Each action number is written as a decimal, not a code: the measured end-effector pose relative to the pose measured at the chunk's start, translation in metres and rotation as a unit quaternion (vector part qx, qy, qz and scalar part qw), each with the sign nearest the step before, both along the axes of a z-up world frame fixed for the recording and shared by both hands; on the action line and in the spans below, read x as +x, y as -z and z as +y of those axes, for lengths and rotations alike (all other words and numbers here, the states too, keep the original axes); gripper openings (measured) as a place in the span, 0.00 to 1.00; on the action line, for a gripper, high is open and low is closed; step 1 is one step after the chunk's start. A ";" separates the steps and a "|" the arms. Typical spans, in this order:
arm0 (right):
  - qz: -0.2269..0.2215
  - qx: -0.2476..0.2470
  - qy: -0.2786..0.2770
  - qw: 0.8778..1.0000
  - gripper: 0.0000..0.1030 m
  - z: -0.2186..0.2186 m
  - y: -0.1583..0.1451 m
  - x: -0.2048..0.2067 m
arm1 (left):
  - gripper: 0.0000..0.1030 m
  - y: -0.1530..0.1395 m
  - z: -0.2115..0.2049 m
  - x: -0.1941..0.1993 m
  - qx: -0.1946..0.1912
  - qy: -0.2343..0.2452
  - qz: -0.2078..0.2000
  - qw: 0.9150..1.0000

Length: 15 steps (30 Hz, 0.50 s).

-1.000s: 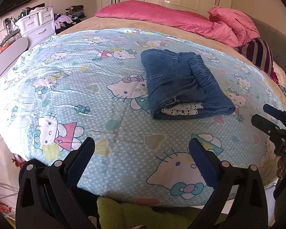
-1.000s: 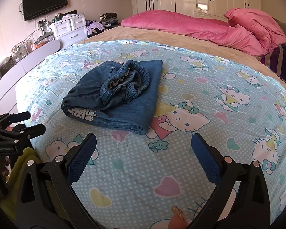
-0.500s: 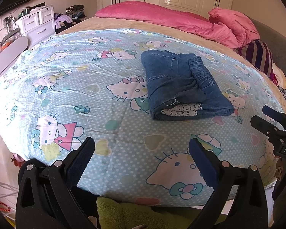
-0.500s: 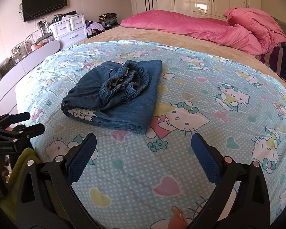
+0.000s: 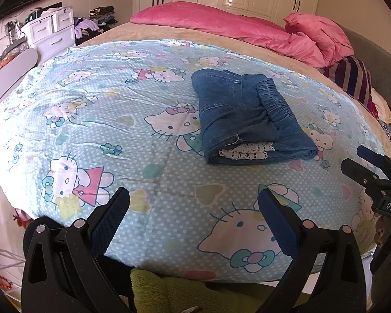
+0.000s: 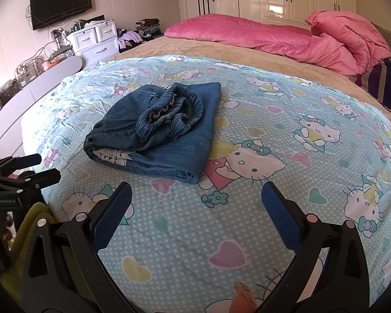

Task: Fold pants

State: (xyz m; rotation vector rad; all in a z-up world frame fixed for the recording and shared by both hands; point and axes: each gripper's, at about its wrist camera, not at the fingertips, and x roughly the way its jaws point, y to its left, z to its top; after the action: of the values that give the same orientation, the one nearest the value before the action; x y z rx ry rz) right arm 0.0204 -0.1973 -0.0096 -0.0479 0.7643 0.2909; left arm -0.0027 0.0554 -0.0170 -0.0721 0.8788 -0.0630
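Observation:
Blue denim pants lie folded into a compact bundle on the light blue cartoon-cat sheet, with the elastic waistband bunched on top and a strip of white lace showing at the near edge. In the right wrist view the pants sit ahead and left of centre. My left gripper hangs open over the near edge of the bed, well short of the pants, nothing between its fingers. My right gripper is open too, just in front of the bundle, empty. Each gripper shows at the edge of the other's view.
A pink duvet and a striped pillow lie at the far end of the bed. White drawers and a wall TV stand to the left. Green-yellow fabric sits below the near bed edge.

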 end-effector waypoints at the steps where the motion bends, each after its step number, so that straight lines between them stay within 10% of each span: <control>1: 0.000 0.001 0.000 1.000 0.91 0.000 0.000 0.000 | 0.96 0.000 0.000 0.000 0.000 0.000 0.000 1.000; 15: -0.004 -0.001 0.006 1.000 0.91 -0.005 -0.003 0.000 | 0.96 -0.002 -0.002 -0.001 0.003 0.003 -0.001 1.000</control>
State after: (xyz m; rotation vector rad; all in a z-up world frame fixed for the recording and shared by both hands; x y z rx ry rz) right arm 0.0208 -0.2024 -0.0062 -0.0455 0.7571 0.2784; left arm -0.0037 0.0535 -0.0152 -0.0632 0.8763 -0.0658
